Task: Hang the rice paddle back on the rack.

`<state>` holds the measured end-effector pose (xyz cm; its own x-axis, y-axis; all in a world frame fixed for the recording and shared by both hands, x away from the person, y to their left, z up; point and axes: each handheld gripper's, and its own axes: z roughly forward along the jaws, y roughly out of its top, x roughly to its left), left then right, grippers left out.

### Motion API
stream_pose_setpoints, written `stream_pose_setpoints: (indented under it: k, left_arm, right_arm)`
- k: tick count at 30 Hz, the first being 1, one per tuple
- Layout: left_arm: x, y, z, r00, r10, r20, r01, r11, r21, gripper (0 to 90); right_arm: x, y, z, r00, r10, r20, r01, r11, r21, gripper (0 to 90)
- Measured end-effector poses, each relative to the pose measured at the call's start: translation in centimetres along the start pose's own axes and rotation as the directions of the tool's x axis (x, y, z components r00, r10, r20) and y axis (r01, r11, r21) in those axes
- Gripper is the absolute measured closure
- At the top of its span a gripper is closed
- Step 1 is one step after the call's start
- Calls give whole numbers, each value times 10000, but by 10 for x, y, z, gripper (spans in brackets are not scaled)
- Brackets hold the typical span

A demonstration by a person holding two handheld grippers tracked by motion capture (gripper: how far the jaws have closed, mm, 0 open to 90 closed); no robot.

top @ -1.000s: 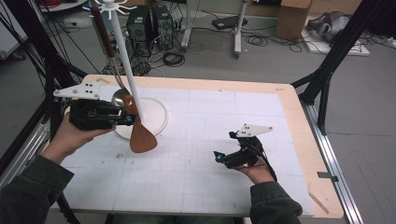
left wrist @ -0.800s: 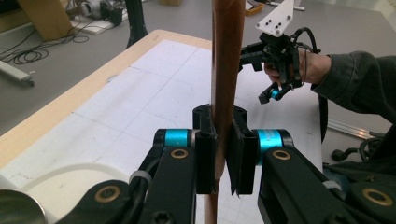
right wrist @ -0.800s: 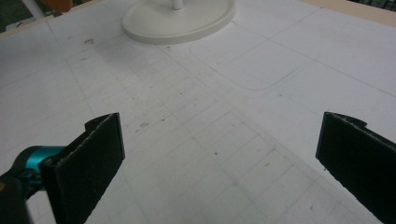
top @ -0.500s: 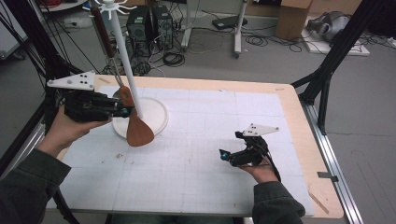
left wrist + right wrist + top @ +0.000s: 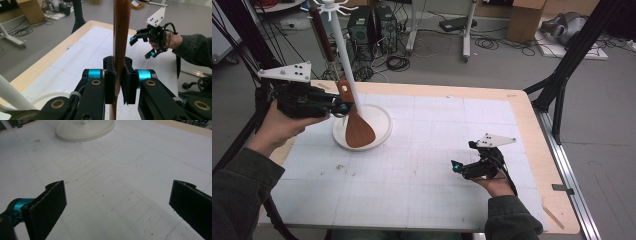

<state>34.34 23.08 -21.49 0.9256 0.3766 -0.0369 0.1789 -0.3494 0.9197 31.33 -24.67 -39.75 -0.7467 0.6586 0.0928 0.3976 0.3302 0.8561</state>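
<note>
A wooden spatula (image 5: 358,131) hangs blade down over the round base (image 5: 382,116) of a white hook stand (image 5: 343,55). My left gripper (image 5: 343,106) is shut on its handle, just left of the stand's pole. In the left gripper view the brown handle (image 5: 121,30) stands upright between the pressed pads of that gripper (image 5: 120,82). My right gripper (image 5: 457,167) rests low over the mat at the front right, jaws wide apart with nothing between them. That same gripper (image 5: 117,205) faces the stand's base (image 5: 85,130) across bare mat.
A second dark-handled utensil (image 5: 321,35) hangs from a hook at the top of the stand. The white gridded mat (image 5: 437,190) covers the wooden table (image 5: 532,125). Black frame posts (image 5: 562,75) rise at the right; cables and boxes lie on the floor behind.
My left gripper has lifted the spatula, and its blade has moved from the mat in front of the base to over the base. The right gripper has hardly moved.
</note>
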Motion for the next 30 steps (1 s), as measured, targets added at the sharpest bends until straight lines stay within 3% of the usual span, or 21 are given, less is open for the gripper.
stream_pose_setpoints:
  k: [17,30]
  left_arm:
    - [25,23,-6,9998,-111,-147,110,9999,-74,824]
    - [37,41,-11,9995,-71,-302,68,9999,-103,825]
  right_arm:
    - [-5,-5,-11,9995,225,208,-222,9996,-160,4]
    - [-6,-5,-11,9993,312,208,-307,9992,-263,4]
